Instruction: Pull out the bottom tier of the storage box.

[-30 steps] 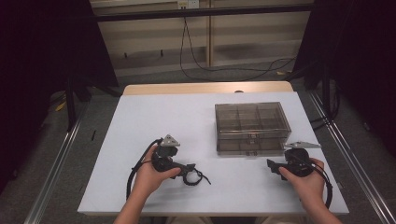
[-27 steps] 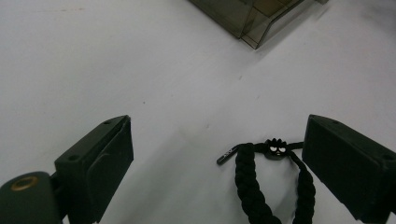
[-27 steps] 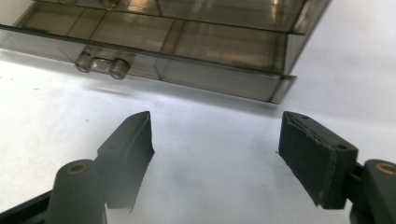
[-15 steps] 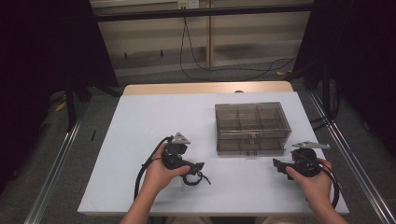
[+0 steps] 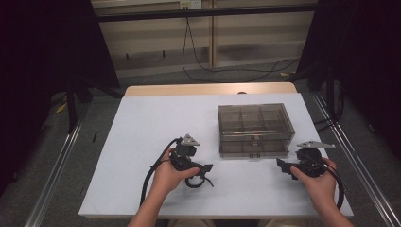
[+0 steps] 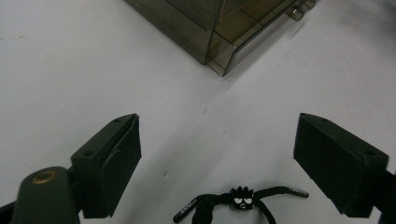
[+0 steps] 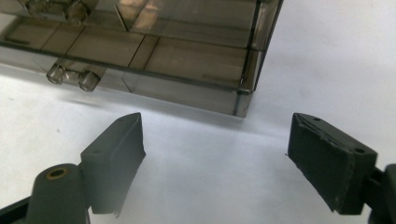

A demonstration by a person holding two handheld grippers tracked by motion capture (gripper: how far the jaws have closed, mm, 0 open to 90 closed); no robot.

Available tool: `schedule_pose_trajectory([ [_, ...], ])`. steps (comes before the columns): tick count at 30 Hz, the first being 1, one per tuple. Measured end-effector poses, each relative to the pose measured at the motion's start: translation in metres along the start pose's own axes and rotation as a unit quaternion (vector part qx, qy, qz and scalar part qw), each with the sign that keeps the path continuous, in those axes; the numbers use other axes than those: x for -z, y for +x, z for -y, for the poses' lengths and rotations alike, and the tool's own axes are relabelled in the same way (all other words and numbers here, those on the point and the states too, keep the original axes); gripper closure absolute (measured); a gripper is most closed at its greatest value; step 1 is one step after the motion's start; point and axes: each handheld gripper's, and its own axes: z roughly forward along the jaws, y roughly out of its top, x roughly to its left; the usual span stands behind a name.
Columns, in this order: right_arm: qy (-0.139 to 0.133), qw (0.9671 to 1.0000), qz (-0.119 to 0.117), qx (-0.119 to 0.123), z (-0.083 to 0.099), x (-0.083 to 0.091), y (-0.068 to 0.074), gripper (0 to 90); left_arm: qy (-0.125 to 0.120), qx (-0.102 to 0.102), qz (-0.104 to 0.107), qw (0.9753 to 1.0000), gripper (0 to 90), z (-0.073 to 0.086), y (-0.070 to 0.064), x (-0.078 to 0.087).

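A smoky clear plastic compartment box [image 5: 255, 126] with its lid closed sits right of the table's middle. A small black strap with a cartoon face charm [image 5: 200, 181] lies on the white table in front of my left hand. My left gripper [image 5: 203, 168] hovers just over the strap, jaws pointing right. In the left gripper view the left gripper [image 6: 224, 163] is open, with the strap [image 6: 240, 203] low between the jaws and the box [image 6: 219, 28] beyond. My right gripper [image 5: 283, 165] stands open just off the box's front right corner [image 7: 243, 100]; the right gripper [image 7: 219, 158] holds nothing.
The white table [image 5: 142, 123] has bare surface on its left half. Two latches [image 7: 70, 77] show on the box's front wall. Cables trail from both grippers toward the near edge. Dark floor and metal rails [image 5: 52, 170] flank the table.
Both hands have drifted a little to the right. The left gripper has come closer over the strap, which has not moved. Both stay open.
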Motion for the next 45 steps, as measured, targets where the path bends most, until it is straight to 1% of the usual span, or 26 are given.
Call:
schedule_pose_trajectory([
  [1,-0.003,1.0,-0.004,0.0,-0.001,0.0,-0.001,18.2,0.002,0.0,0.002,1.0,15.7,0.0,0.0,-0.001],
  [2,-0.006,0.9999,-0.007,0.004,-0.001,0.0,-0.001,18.2,-0.001,0.001,-0.001,1.0,16.0,-0.001,-0.001,-0.002],
  [5,-0.007,0.9999,-0.008,0.007,-0.001,-0.001,-0.002,18.7,0.001,0.001,-0.002,1.0,18.2,-0.002,-0.001,-0.005],
  [7,-0.007,0.9999,-0.012,0.007,-0.002,-0.002,-0.002,19.3,0.001,0.003,0.009,1.0,21.1,-0.003,-0.001,-0.007],
  [8,-0.008,0.9999,-0.013,0.008,-0.002,-0.003,-0.002,20.1,0.001,0.006,0.004,1.0,21.8,-0.003,-0.002,-0.009],
  [10,-0.009,0.9998,-0.013,0.009,-0.003,-0.003,-0.002,20.5,-0.001,0.004,0.008,1.0,23.4,-0.004,-0.003,-0.011],
  [11,-0.01,0.9998,-0.016,0.011,-0.003,-0.004,-0.002,21.0,0.005,0.002,0.01,0.9999,24.4,-0.006,-0.004,-0.012],
  [12,-0.013,0.9997,-0.017,0.012,-0.004,-0.004,-0.002,21.6,0.004,-0.001,0.008,1.0,24.7,-0.007,-0.005,-0.014],
  [13,-0.013,0.9997,-0.017,0.014,-0.004,-0.004,-0.002,22.2,0.013,-0.012,0.015,0.9997,25.9,-0.008,-0.006,-0.014],
  [14,-0.014,0.9997,-0.017,0.015,-0.004,-0.004,-0.002,22.2,0.012,-0.015,0.018,0.9997,27.3,-0.009,-0.007,-0.016],
  [19,-0.014,0.9996,-0.017,0.018,-0.004,-0.006,-0.003,23.7,-0.001,-0.026,0.014,0.9996,30.4,-0.016,-0.011,-0.023],
  [21,-0.016,0.9995,-0.021,0.018,-0.005,-0.006,-0.003,24.2,-0.003,-0.021,0.013,0.9997,31.4,-0.016,-0.011,-0.025],
  [27,-0.02,0.9993,-0.024,0.019,-0.006,-0.008,-0.004,27.9,0.007,-0.021,0.007,0.9997,35.5,-0.017,-0.011,-0.032],
  [28,-0.021,0.9992,-0.026,0.02,-0.006,-0.008,-0.005,28.2,0.007,-0.021,0.0,0.9998,36.6,-0.017,-0.012,-0.033],
  [31,-0.022,0.9991,-0.028,0.021,-0.006,-0.008,-0.005,30.7,0.01,-0.018,0.002,0.9998,39.8,-0.019,-0.012,-0.036],
  [32,-0.022,0.999,-0.031,0.024,-0.006,-0.008,-0.004,31.4,0.013,-0.021,0.006,0.9997,41.5,-0.02,-0.011,-0.037],
  [33,-0.021,0.999,-0.032,0.024,-0.006,-0.008,-0.004,31.9,0.011,-0.021,0.004,0.9997,41.8,-0.021,-0.012,-0.038],
  [34,-0.021,0.999,-0.031,0.024,-0.006,-0.008,-0.004,32.5,0.018,-0.027,0.001,0.9995,42.5,-0.023,-0.013,-0.038],
  [35,-0.021,0.9989,-0.033,0.024,-0.007,-0.008,-0.004,34.7,0.014,-0.025,0.009,0.9996,44.3,-0.024,-0.013,-0.039],
  [36,-0.022,0.9988,-0.035,0.026,-0.007,-0.009,-0.004,35.7,0.013,-0.024,0.009,0.9996,45.0,-0.026,-0.014,-0.04],
  [37,-0.023,0.9987,-0.035,0.028,-0.007,-0.009,-0.004,35.8,0.015,-0.029,0.009,0.9994,46.0,-0.028,-0.015,-0.041],
  [39,-0.026,0.9985,-0.039,0.027,-0.007,-0.009,-0.003,37.7,0.015,-0.029,0.007,0.9994,47.2,-0.031,-0.018,-0.043],
  [40,-0.027,0.9985,-0.037,0.029,-0.007,-0.009,-0.003,38.4,0.02,-0.036,0.011,0.9991,48.4,-0.032,-0.018,-0.044],
  [42,-0.027,0.9985,-0.036,0.031,-0.007,-0.009,-0.003,39.8,0.013,-0.027,0.008,0.9995,50.4,-0.034,-0.02,-0.047],
  [43,-0.027,0.9985,-0.035,0.031,-0.007,-0.009,-0.004,41.4,0.017,-0.03,0.01,0.9994,50.8,-0.035,-0.021,-0.048],
  [45,-0.025,0.9986,-0.036,0.03,-0.007,-0.009,-0.005,41.8,0.014,-0.029,0.009,0.9994,51.8,-0.035,-0.022,-0.051],
])
